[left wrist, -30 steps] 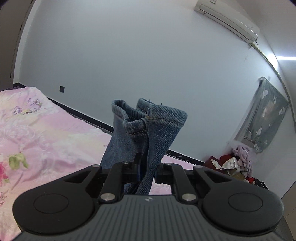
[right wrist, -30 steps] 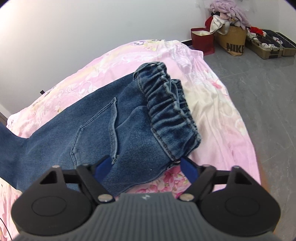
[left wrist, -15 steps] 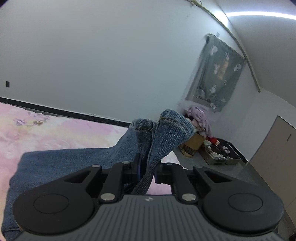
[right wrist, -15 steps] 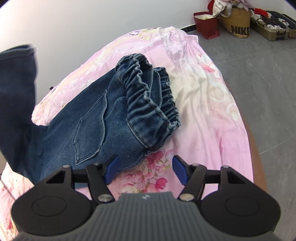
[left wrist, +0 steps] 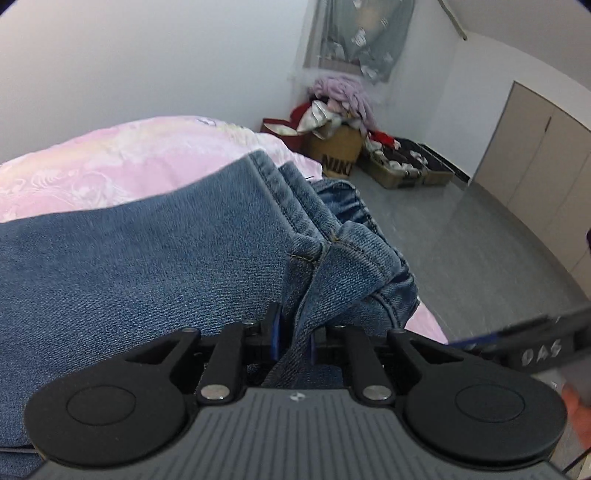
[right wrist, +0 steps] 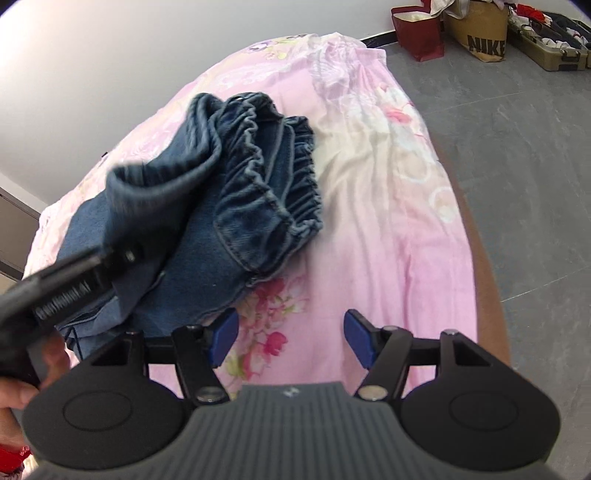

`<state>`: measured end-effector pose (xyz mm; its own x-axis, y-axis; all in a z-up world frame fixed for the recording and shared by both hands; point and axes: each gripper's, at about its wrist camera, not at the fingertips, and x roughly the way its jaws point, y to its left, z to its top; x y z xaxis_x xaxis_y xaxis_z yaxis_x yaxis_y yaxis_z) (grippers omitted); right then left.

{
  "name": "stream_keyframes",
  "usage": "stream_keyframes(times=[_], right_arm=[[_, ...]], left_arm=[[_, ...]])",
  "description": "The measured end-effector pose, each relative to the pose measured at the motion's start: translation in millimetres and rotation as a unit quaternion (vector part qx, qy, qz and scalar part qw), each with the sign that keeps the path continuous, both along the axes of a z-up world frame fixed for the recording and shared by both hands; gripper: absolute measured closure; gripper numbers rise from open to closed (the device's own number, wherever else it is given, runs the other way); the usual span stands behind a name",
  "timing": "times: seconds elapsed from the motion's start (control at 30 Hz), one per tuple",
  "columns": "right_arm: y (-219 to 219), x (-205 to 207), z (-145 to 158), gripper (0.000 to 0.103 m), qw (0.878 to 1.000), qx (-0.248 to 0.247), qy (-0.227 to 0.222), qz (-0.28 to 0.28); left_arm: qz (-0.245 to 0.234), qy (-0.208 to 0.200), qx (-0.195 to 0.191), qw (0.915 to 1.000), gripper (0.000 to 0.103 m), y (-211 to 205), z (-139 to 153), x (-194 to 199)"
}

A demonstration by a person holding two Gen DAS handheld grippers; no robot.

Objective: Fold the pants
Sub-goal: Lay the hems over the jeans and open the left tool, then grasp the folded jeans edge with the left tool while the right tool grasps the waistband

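Observation:
Blue denim pants [right wrist: 236,206] lie on the pink floral bed sheet [right wrist: 388,206], elastic waistband [right wrist: 280,173] toward the far end. My left gripper [left wrist: 293,338] is shut on the leg hems [left wrist: 332,273] and holds them over the waistband; it shows blurred at the left of the right wrist view [right wrist: 122,254]. The folded legs [left wrist: 129,266] fill the left wrist view. My right gripper [right wrist: 286,338] is open and empty, above bare sheet just in front of the pants. It shows at the right edge of the left wrist view [left wrist: 532,343].
The bed's right edge drops to a grey floor [right wrist: 517,129]. At the far wall stand a red bag [right wrist: 421,33], a Nike cardboard box [right wrist: 480,33] heaped with clothes and an open case [right wrist: 546,48]. Closet doors [left wrist: 546,173] line the right wall.
My left gripper has swung the leg hems over and down onto the waistband end. My right gripper has let go of the waistband, opened wider and pulled back off the pants.

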<state>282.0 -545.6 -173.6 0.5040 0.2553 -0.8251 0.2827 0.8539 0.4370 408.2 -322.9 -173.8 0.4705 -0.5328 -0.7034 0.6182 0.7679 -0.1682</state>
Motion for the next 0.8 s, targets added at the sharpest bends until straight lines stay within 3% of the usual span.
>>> stream_keyframes(times=[0.1,0.13,0.2,0.27,0.37,0.5,0.63,0.8], right_arm=[[-7,-2,10,0.042,1.000,-0.012,0.000,-0.003],[-8,-2,15,0.042,1.000,-0.017,-0.002,-0.004],[-9,-2,28,0.042,1.000,-0.029,-0.009,-0.002],[-9,-1,42,0.042,0.999,-0.040,-0.018,0.001],[-5,3,67,0.042,0.998,-0.052,-0.039,0.004],[14,15,97,0.044,0.995,-0.063,-0.073,0.026],[40,34,111,0.047,0.992,-0.072,-0.087,0.049],[63,58,105,0.064,0.993,-0.073,-0.071,0.055]], left_arm=[[-0.003,0.005,-0.003,1.0000,0.086,2,3,0],[-0.006,0.002,0.001,1.0000,0.080,0,8,0],[-0.021,0.014,0.008,0.9997,0.048,0,13,-3],[-0.059,0.030,-0.002,0.9978,0.039,6,19,-9],[-0.083,0.024,-0.006,0.9962,0.040,24,33,-22],[-0.071,0.000,0.003,0.9974,0.040,56,55,-31],[-0.033,-0.045,0.044,0.9975,0.040,102,79,-31],[0.041,-0.074,0.112,0.9901,0.040,176,99,-27]])
